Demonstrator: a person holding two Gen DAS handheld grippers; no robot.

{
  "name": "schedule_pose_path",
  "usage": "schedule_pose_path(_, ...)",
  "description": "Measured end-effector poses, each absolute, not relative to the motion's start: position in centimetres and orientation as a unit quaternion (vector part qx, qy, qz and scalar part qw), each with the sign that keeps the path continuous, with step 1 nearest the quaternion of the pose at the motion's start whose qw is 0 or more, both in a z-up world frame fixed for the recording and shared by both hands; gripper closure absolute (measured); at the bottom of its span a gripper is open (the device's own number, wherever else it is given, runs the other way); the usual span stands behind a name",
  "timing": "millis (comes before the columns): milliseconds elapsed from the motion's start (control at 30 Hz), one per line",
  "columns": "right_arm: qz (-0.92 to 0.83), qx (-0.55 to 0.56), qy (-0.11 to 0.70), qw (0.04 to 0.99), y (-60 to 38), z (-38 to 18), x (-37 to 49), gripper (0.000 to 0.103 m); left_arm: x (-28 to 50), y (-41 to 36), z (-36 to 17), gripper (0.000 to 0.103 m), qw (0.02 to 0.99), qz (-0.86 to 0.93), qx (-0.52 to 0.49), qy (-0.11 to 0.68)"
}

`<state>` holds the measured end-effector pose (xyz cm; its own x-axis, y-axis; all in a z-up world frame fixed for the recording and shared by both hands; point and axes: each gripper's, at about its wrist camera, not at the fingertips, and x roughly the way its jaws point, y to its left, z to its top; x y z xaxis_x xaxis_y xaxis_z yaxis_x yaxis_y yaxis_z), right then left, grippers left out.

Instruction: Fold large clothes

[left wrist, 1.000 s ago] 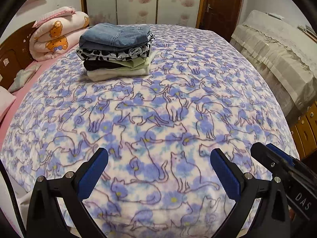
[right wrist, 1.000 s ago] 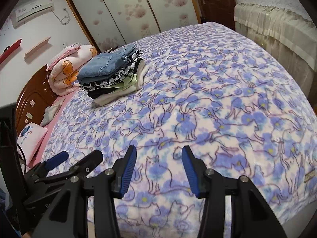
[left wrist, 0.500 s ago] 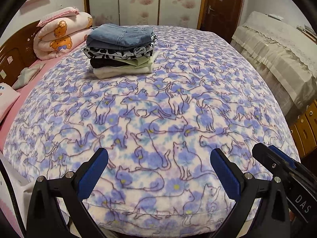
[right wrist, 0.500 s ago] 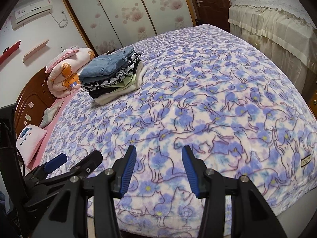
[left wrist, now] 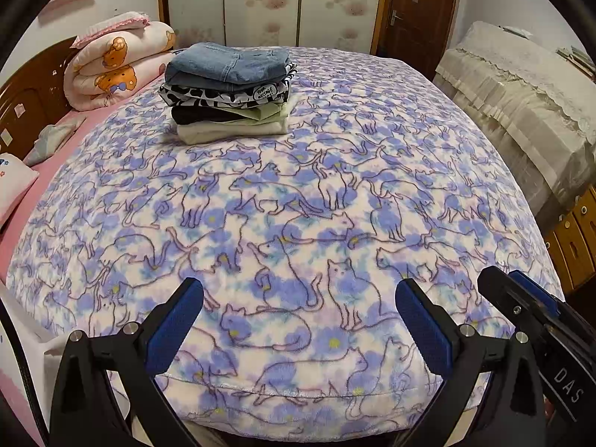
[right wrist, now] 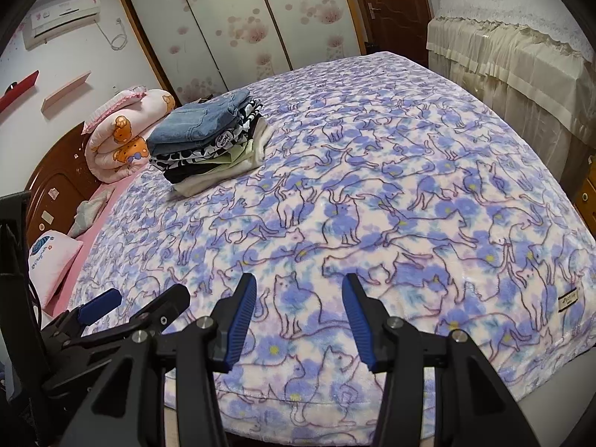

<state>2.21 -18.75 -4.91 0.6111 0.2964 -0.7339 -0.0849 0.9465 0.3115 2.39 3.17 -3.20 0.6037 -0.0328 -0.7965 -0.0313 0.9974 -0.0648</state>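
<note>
A stack of folded clothes [left wrist: 229,93] with blue jeans on top sits at the far left of a bed covered by a purple cat-print blanket [left wrist: 298,205]. The stack also shows in the right wrist view [right wrist: 208,141]. My left gripper [left wrist: 298,298] is open and empty above the blanket's near edge. My right gripper [right wrist: 300,298] is open and empty, also over the near edge, to the right of the left one. The right gripper [left wrist: 521,298] appears at the lower right of the left wrist view.
A rolled bear-print quilt [left wrist: 115,67] lies by the wooden headboard [left wrist: 22,111] at left. A pillow [right wrist: 52,260] lies at the left edge. A lace-covered piece of furniture [left wrist: 521,111] stands to the right of the bed. Wardrobe doors [left wrist: 268,0] and a brown door [left wrist: 421,11] are behind.
Both grippers have pulled back toward the foot of the bed, so the blanket's near edge now shows. Both stay open and empty. The stack has not moved.
</note>
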Motion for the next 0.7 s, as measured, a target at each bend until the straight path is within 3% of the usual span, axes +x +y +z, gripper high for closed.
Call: schedule_pose_path(700,0.107,0.121,0.427,0.89,-18.24,-4.95,1.78,0.055,1.73,3.5,-3.72,0.001,0.891,-0.001,-0.048,0.451)
